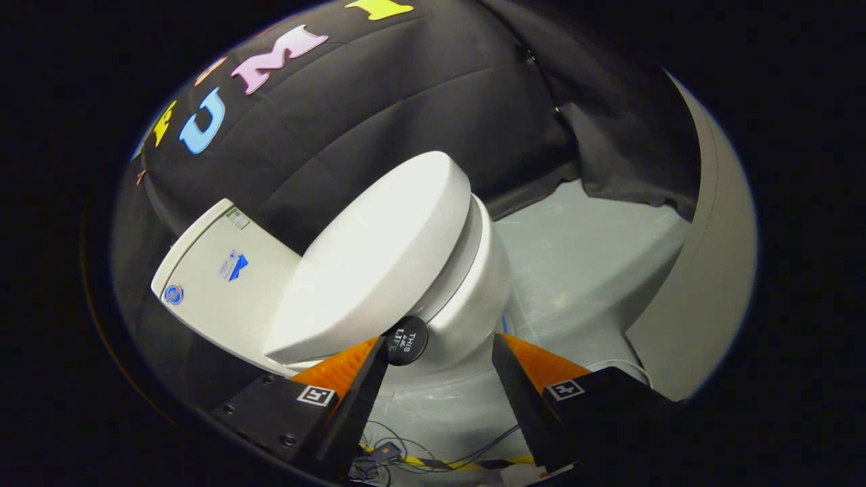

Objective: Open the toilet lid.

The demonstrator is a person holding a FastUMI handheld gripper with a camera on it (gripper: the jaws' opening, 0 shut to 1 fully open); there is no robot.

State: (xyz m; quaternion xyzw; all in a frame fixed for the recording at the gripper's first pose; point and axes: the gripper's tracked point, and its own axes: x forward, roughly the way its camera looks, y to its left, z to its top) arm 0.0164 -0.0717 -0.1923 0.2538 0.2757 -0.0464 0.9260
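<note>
A white toilet stands ahead of me, and the whole scene looks tilted. Its lid lies down over the seat and bowl. The tank is behind it, against the black cloth. A round black knob sticks out at the lid's near edge. My gripper is open, close in front of the bowl. One fingertip sits right beside the knob, the other stands apart from it. Nothing is pressed between the fingers.
A pale grey floor spreads beyond the toilet. A light curved panel rises past the floor. Thin cables and a strip of yellow-black tape lie on the floor just under my fingers.
</note>
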